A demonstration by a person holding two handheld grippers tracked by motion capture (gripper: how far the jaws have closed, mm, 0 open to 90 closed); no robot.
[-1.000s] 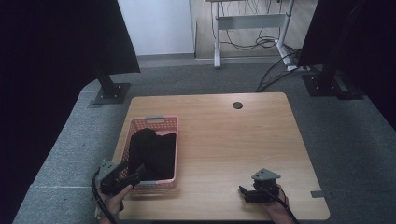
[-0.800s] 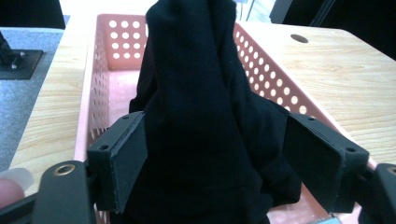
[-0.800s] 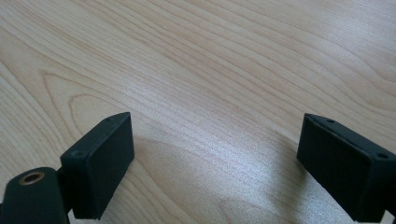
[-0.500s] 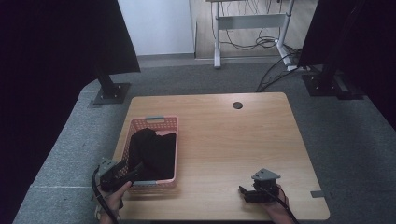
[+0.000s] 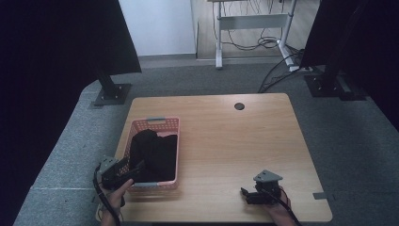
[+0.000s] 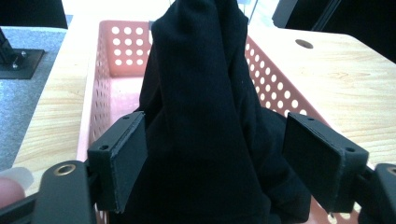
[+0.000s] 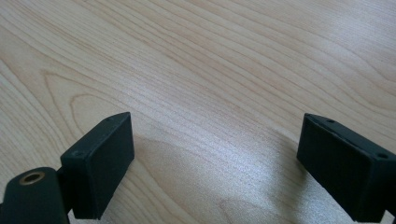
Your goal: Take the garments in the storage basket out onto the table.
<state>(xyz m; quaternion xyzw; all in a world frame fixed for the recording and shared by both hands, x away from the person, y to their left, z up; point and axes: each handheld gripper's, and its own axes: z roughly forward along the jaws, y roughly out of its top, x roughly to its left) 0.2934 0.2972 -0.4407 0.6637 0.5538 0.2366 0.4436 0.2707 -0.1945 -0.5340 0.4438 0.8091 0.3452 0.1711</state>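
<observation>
Left tongs [image 6: 215, 163] slid bit nearer, jaws wide apart either side of black cloth [image 6: 205, 116], not squeezing yet. Cloth heaped in pink basket [image 5: 155, 123] at bench [image 5: 235, 141] left, long way running near-to-far. Right tongs [image 7: 219, 168] released, resting on bare wood, well apart

A pink basket [image 6: 105, 70] dotted with small round holes holds a plain black cloth [image 6: 205, 116]. The table [image 7: 224, 70] is pale wood with wavy grain. The floor [image 5: 66, 155] looks speckled grey, perhaps carpet.
</observation>
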